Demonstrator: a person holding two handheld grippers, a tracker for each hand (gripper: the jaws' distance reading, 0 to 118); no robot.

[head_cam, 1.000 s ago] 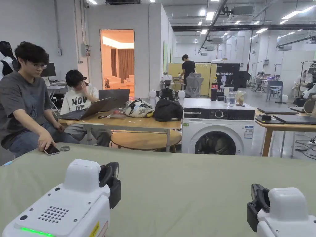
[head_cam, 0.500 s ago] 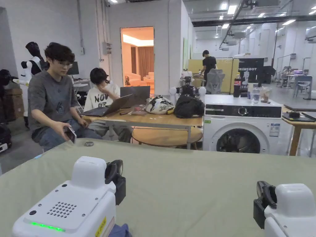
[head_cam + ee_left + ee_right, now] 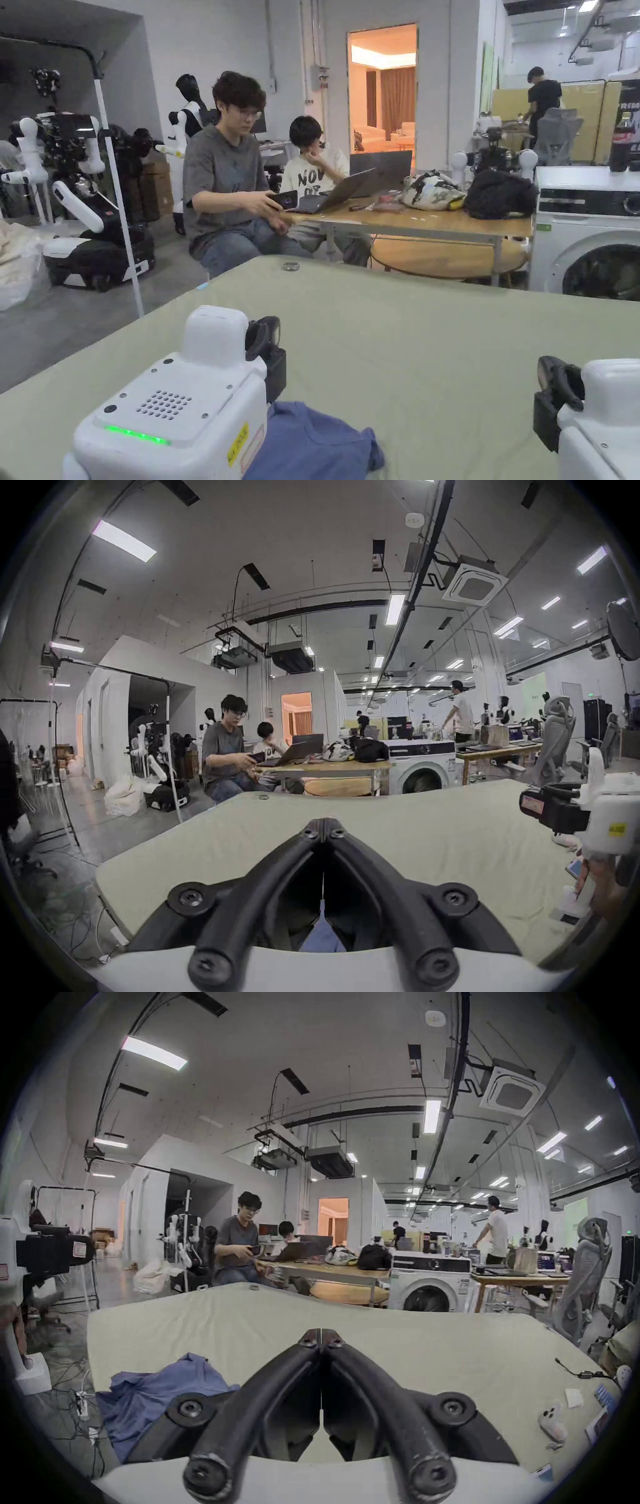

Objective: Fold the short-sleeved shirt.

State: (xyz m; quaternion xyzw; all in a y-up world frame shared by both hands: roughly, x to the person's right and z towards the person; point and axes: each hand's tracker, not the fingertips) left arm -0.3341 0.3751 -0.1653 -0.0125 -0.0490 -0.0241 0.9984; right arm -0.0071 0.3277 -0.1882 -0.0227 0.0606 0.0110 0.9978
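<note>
A blue short-sleeved shirt (image 3: 312,447) lies crumpled near the front left of the pale green table (image 3: 406,337). In the right gripper view the shirt (image 3: 156,1390) sits left of my right gripper (image 3: 321,1333), whose jaws are shut with nothing between them. My left gripper (image 3: 323,821) is shut too and hovers over the shirt; a strip of blue cloth (image 3: 320,937) shows below the jaw roots, not pinched at the tips. In the head view the left gripper's white housing (image 3: 181,406) hides part of the shirt, and the right housing (image 3: 594,412) is at the lower right.
A small round object (image 3: 290,267) lies at the table's far edge. A seated person (image 3: 225,175) holds a phone just beyond it. A washing machine (image 3: 587,231) and a wooden desk (image 3: 425,222) stand behind. Small items (image 3: 554,1421) lie along the table's right edge.
The head camera has swung left and down, which brings the blue shirt into the picture. The seated person has lifted the phone off the table. Both grippers hold about the same place.
</note>
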